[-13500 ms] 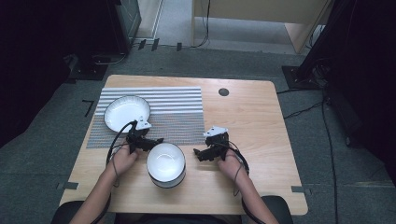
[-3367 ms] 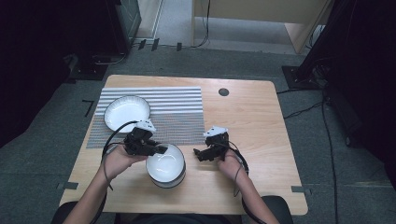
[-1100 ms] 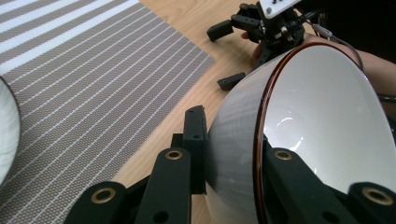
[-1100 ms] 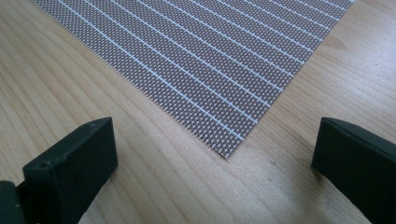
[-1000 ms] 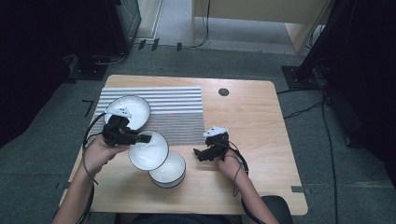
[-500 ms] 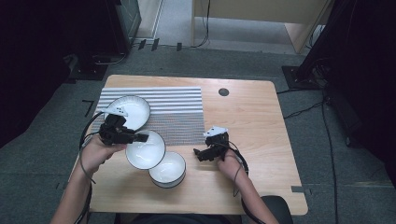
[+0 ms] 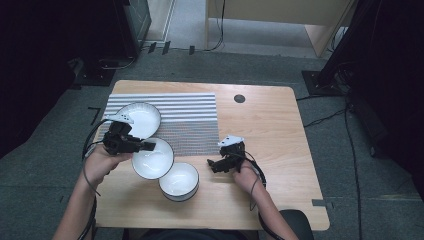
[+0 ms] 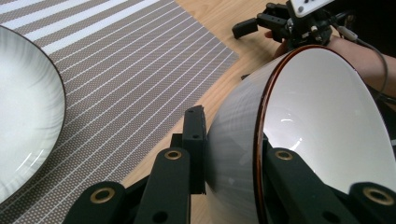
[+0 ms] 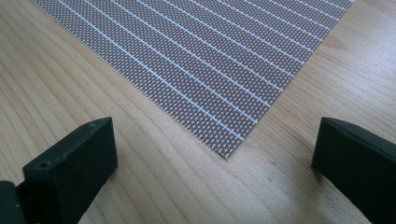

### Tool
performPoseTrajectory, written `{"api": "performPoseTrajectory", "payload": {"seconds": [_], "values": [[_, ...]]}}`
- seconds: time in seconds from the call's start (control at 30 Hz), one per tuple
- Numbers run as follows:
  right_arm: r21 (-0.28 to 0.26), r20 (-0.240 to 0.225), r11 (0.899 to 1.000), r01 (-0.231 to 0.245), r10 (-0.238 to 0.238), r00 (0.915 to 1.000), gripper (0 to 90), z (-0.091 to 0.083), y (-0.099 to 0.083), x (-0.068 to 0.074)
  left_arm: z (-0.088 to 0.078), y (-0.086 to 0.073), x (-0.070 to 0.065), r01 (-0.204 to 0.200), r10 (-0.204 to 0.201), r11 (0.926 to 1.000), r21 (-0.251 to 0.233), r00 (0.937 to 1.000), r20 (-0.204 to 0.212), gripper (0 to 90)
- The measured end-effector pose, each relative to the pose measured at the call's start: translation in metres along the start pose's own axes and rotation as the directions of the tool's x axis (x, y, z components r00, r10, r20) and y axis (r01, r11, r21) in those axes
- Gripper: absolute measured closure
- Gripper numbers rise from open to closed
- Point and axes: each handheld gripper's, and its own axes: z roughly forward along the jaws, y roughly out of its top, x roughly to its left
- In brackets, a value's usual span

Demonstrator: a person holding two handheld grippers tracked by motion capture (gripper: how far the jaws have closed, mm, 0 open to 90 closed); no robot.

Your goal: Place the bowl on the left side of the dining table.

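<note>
A wooden table (image 7: 270,125) with rounded corners stands on a grey carpet floor (image 7: 200,65). A small dark round hole (image 7: 239,98) sits near the tabletop's far edge, right of its middle. Beyond the far edge, a pale wooden cabinet (image 7: 280,15) rises at the top, with black cables (image 7: 220,30) hanging in front and running along the floor. Dark equipment stands (image 7: 100,55) fill the far left, and another dark stand (image 7: 330,70) is at the far right. More cable (image 7: 350,150) trails down the floor beside the right edge. Both sides of the room lie in deep shadow.
</note>
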Motion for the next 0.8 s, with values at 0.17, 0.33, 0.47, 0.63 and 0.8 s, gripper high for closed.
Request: {"api": "performPoseTrajectory", "payload": {"seconds": [0.17, 0.33, 0.47, 0.63, 0.8], "values": [[0.0, 0.0, 1.0, 0.001, -0.001, 1.0, 0.0, 0.0, 0.0, 0.0, 0.001, -0.002, 0.004, 0.013, -0.013, 0.9999, 0.001, 0.9999, -0.001, 77.7], [-0.001, 0.0, 1.0, 0.001, -0.001, 1.0, 0.0, 0.0, 0.0, 0.0, 0.001, -0.002, 0.007, 0.015, -0.015, 0.9999, 0.002, 0.9999, -0.004, 77.7], [0.0, 0.0, 1.0, 0.001, -0.001, 1.0, 0.0, 0.0, 0.0, 0.0, 0.0, -0.003, 0.009, 0.023, -0.023, 0.9997, 0.001, 0.9997, -0.005, 77.7], [0.0, -0.001, 1.0, 0.001, -0.001, 1.0, 0.0, 0.0, 0.0, 0.0, 0.0, -0.003, 0.013, 0.032, -0.032, 0.9995, -0.002, 0.9995, -0.006, 77.7], [0.0, -0.001, 1.0, 0.002, -0.002, 1.0, 0.0, 0.0, 0.0, 0.0, 0.0, -0.004, 0.017, 0.038, -0.038, 0.9993, -0.001, 0.9992, -0.012, 77.7]]}}
